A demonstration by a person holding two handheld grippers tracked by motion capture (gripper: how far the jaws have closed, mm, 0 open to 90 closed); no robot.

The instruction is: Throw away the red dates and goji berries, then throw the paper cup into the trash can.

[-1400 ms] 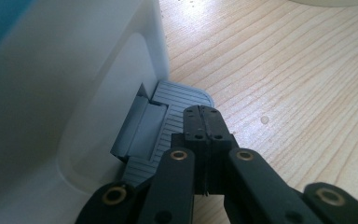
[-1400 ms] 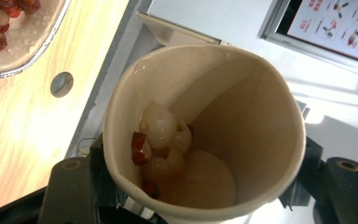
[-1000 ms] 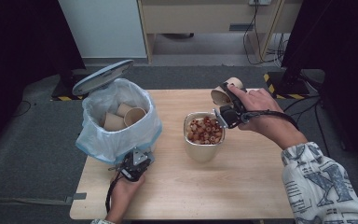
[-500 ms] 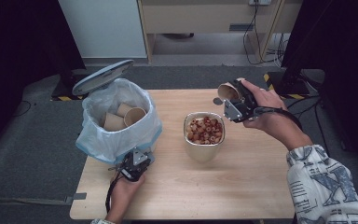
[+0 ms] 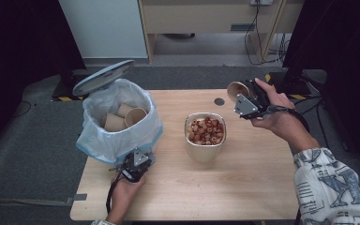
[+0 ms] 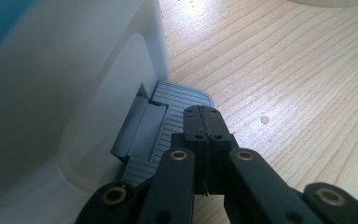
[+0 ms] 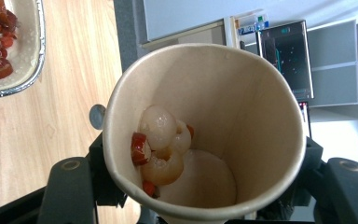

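Paper cup (image 7: pixel 205 135) clamped between right gripper (image 5: pixel 247 101) jaws; left gripper (image 6: pixel 205 122) closed, empty

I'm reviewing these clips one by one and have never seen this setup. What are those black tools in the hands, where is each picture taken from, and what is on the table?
A person works at a wooden table, with a hand-held two-jaw gripper in each hand. One picture looks down from above; the other two come from cameras riding on the grippers. The left gripper, jaws shut, rests on the grey pedal of a small bin; its lid stands open and paper cups lie in its bag. The right gripper is shut on a paper cup, tilted on its side, with a few fruit pieces stuck inside. A bowl of similar pieces stands mid-table.
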